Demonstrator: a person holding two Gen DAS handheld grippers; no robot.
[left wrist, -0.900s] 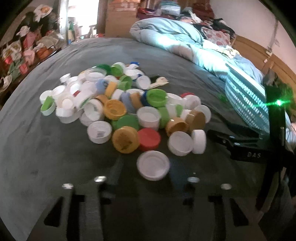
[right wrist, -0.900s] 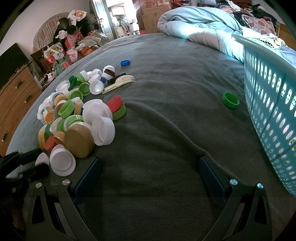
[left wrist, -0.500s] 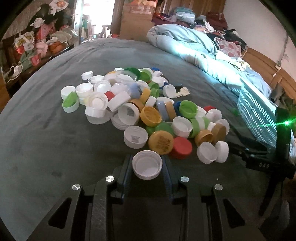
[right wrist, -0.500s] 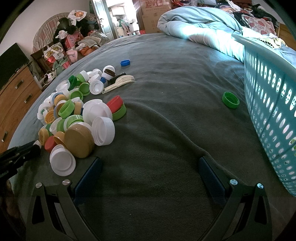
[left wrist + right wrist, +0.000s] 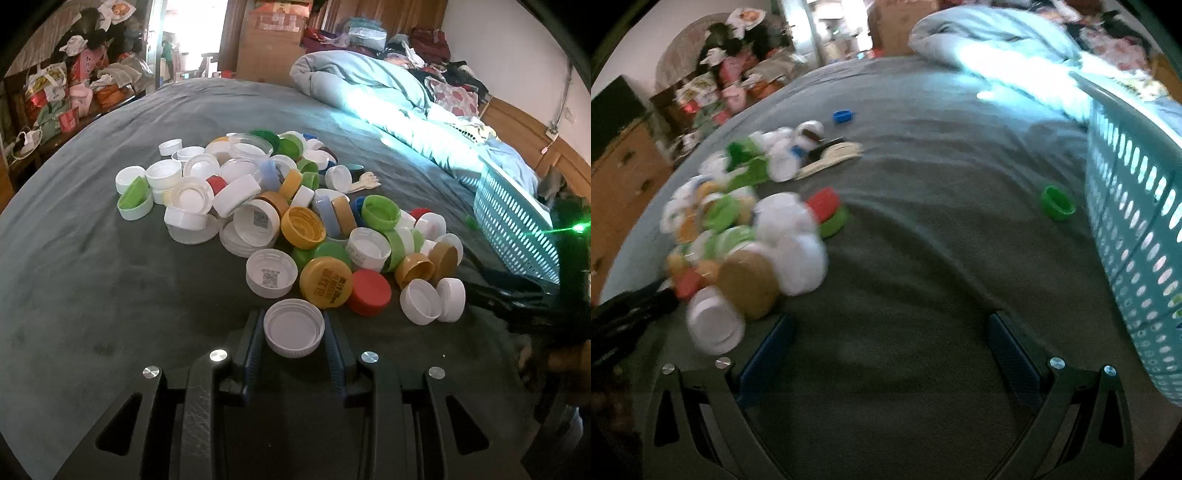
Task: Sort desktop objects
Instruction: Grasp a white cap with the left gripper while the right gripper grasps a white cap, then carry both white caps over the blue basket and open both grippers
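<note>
A heap of plastic bottle caps (image 5: pixel 295 221) in white, green, yellow, red and blue lies on a dark grey bedspread (image 5: pixel 92 277). My left gripper (image 5: pixel 294 332) is shut on a white cap (image 5: pixel 293 326) at the near edge of the heap, open side up, its blue pads against both sides. The right wrist view is blurred. There my right gripper (image 5: pixel 890 343) stands wide open over bare bedspread, with nothing between its fingers and the heap (image 5: pixel 746 236) to its left. A single green cap (image 5: pixel 1057 202) lies apart near the basket.
A light blue perforated basket (image 5: pixel 1137 229) stands at the right edge of the bed, also seen as the basket (image 5: pixel 517 229). A lone blue cap (image 5: pixel 843 116) and pale wooden cutlery (image 5: pixel 831 158) lie beyond the heap. A rolled duvet (image 5: pixel 369 92) fills the far end.
My left gripper went from wide open to closed around the white cap at the near edge of the heap. The right gripper stays open and its view has turned blurred.
</note>
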